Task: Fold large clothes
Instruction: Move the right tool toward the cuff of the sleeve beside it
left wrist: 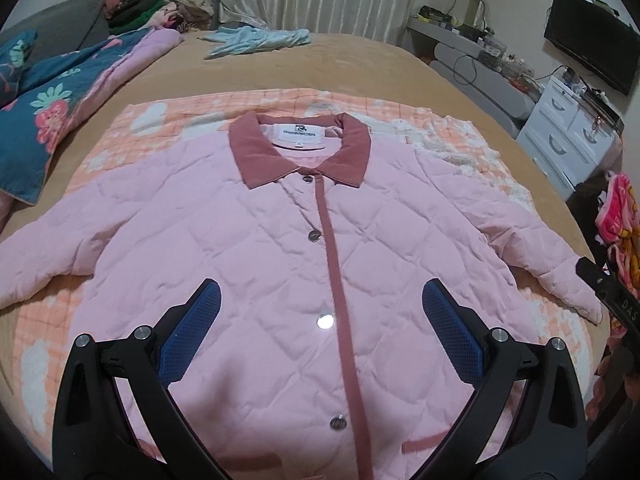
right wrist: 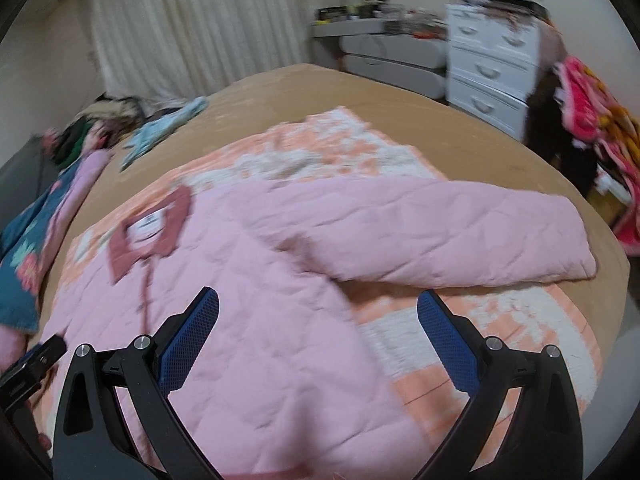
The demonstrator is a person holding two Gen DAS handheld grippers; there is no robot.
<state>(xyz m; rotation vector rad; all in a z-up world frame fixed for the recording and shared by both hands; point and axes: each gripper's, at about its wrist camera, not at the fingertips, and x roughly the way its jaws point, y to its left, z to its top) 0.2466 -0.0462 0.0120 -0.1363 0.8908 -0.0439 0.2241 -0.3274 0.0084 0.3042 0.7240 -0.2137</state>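
A pink quilted jacket (left wrist: pixel 280 240) with a dusty-rose collar (left wrist: pixel 300 148) lies face up and buttoned on an orange-and-white blanket (left wrist: pixel 152 120), both sleeves spread out. My left gripper (left wrist: pixel 320 300) is open and empty above the jacket's lower front, over the button strip. My right gripper (right wrist: pixel 318 312) is open and empty above the jacket's right side, near the armpit. The jacket (right wrist: pixel 260 300) and its right sleeve (right wrist: pixel 460 232) show in the blurred right wrist view. The right gripper's edge shows at the left wrist view's right side (left wrist: pixel 612 300).
The blanket lies on a tan bed (left wrist: pixel 360 64). A blue floral quilt (left wrist: pixel 52 112) and a clothes pile (left wrist: pixel 160 8) are at the left, a light blue garment (left wrist: pixel 256 40) at the back. White drawers (left wrist: pixel 568 136) and a bright pink cloth (left wrist: pixel 616 216) stand right of the bed.
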